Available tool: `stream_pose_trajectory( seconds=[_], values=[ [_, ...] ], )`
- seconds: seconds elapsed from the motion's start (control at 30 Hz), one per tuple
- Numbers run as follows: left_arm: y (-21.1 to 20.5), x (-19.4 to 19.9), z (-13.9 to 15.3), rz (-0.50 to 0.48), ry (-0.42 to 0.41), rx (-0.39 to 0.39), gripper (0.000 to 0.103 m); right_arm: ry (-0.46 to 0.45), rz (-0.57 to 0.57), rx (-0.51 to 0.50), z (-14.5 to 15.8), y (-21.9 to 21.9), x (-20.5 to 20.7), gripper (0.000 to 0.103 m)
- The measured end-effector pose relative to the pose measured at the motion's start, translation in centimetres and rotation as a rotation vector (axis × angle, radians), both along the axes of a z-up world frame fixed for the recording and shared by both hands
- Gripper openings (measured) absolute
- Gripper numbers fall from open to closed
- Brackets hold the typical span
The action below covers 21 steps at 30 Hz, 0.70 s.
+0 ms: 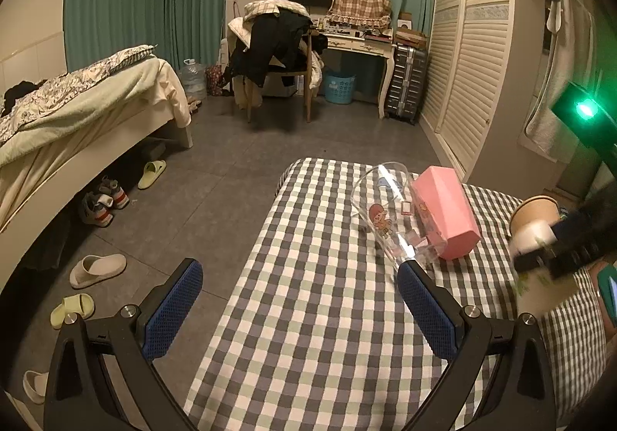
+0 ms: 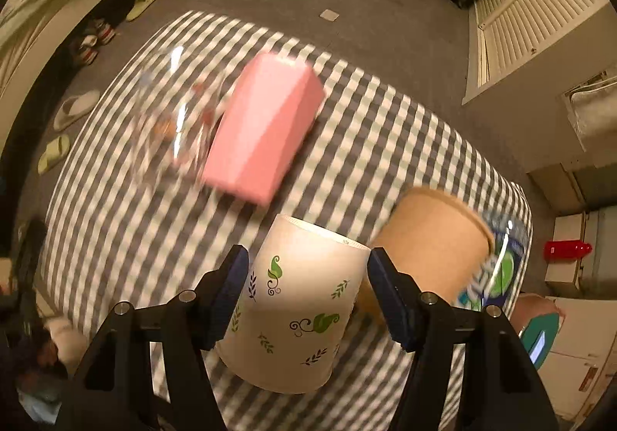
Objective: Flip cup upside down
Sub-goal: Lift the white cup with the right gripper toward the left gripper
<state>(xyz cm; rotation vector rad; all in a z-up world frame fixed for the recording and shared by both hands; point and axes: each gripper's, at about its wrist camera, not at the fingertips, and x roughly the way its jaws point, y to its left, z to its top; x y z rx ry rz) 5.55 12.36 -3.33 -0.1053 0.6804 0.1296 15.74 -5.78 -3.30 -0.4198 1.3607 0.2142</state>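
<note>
Right wrist view: right gripper [image 2: 304,284] pinches a white leaf-printed paper cup [image 2: 297,311], tilted toward twelve o'clock; left gripper [image 1: 299,286] gapes, holding nothing.

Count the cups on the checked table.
4: white leaf-print paper cup between the right gripper fingers; brown paper cup beside it; pink cup and clear glass lying mid-table. Others may be hidden.

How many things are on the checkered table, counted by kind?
Paper cups: 2, white leaf-print cup between the right gripper fingers, brown cup
Glass cups: 1, clear glass
Pink boxes: 1, pink box
Total: 4
</note>
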Motion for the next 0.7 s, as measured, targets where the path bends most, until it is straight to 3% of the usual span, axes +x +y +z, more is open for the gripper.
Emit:
stream_pose_trajectory(
  seconds=[0.2,0.5,0.6,0.7],
  values=[
    [-1.4,-0.2,-0.4,-0.031,0.004,0.023,0.103,0.069,0.004,-0.026,-1.4,-2.3,-4.6,0.064],
    [-4.0,0.3,-1.6,-0.112,0.047,0.046,0.103,0.151,-0.051,-0.010,-4.8,-5.1,-5.3,0.063],
    [-4.9,0.3,-1.8,-0.133,0.060,0.047,0.103,0.128,-0.060,0.030,-4.7,-5.9,-5.7,0.064],
    [-6.1,0.1,-1.7,-0.166,0.072,0.039,0.103,0.070,-0.070,0.129,-3.1,-7.9,-6.0,0.074]
  ],
)
